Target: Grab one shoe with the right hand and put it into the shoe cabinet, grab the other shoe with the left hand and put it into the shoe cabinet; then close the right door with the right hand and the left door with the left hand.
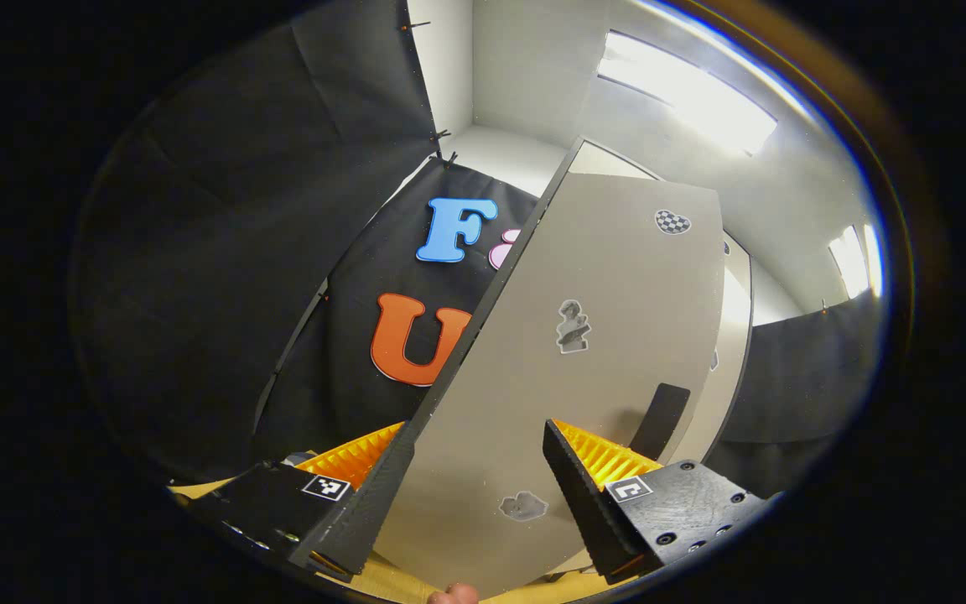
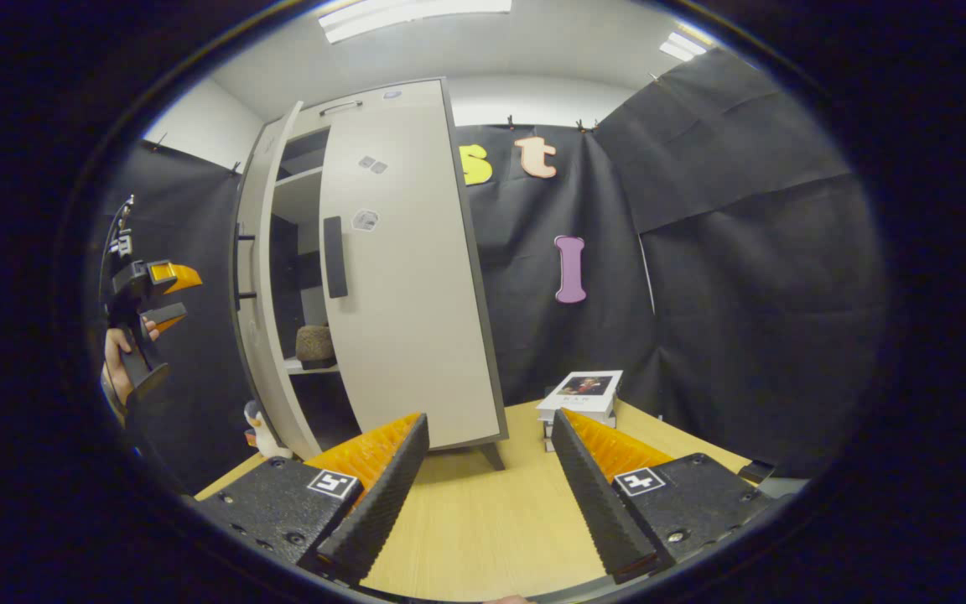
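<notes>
Left gripper (image 1: 483, 478): two wedge-shaped fingers with ribbed inner faces, mounted on dark blocks fastened with screws, each block carrying a small square black-and-white marker. Right gripper (image 2: 491, 470): same build, with ribbed fingers, screwed dark blocks and one square marker per side. In the right gripper view, a hand (image 2: 118, 361) grips the other unit's dark handle, with thin cables rising above it.
</notes>
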`<action>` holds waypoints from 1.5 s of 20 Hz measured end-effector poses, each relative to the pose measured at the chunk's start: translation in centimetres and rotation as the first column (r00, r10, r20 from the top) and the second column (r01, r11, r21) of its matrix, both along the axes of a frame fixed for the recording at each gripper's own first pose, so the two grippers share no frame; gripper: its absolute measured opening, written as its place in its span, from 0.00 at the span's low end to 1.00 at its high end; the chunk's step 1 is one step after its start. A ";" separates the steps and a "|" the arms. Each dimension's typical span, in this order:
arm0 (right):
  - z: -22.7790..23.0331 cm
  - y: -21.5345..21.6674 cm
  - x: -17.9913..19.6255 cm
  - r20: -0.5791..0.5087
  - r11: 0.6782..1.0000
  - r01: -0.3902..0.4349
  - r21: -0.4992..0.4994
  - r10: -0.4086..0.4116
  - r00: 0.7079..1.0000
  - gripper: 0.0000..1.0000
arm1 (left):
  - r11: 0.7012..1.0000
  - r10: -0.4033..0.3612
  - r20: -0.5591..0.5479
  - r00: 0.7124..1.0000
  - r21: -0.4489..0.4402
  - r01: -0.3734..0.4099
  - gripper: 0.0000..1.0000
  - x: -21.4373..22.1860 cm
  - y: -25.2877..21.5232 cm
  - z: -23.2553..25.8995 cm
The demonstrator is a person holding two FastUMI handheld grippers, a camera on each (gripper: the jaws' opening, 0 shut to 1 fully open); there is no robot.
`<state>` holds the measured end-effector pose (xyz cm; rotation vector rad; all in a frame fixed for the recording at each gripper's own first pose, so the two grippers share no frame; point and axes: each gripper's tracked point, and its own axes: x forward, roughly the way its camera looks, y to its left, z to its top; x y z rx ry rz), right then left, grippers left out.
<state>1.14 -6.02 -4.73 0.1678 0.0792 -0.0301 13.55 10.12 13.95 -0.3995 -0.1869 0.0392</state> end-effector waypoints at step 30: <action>-3.6 5.7 -0.1 -0.105 0.992 -0.125 0.005 0.125 0.987 0.96 | 0.952 -0.109 -0.265 0.958 0.251 0.177 0.95 -11.5 -12.6 -17.9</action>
